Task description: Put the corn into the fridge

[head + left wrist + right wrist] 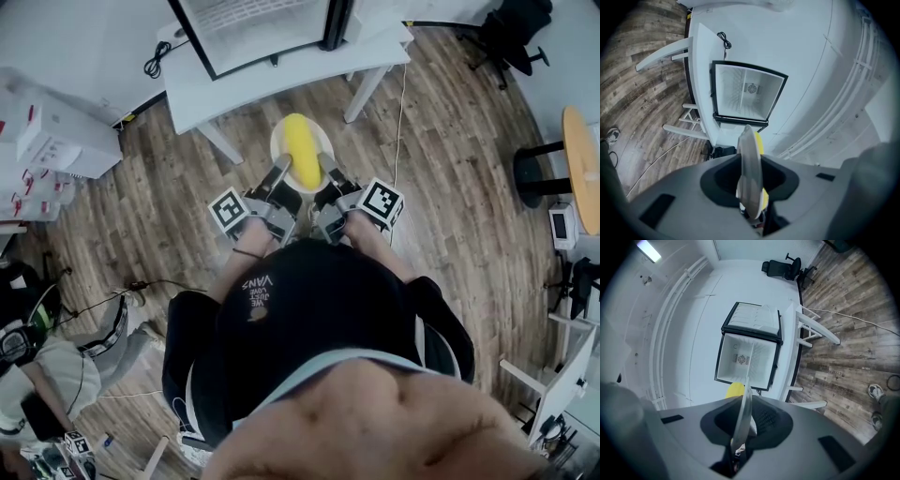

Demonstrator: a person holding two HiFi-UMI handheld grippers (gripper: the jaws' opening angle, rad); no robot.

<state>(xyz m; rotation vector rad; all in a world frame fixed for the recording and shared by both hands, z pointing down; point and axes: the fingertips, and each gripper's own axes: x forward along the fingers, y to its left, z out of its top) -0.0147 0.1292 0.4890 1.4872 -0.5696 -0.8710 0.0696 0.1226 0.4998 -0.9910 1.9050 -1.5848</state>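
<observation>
Corn (300, 150) lay lengthwise on a white plate (277, 141), carried over the floor just short of the worktop (281, 84). Left tongs (278, 176) pinched the plate's near-left rim, and right tongs (330, 178) pinched its near-right rim. In both gripper views the plate showed edge-on, with the corn mostly hidden behind it. The open fridge (262, 28) stood on the worktop, cut off at the head view's top edge.
</observation>
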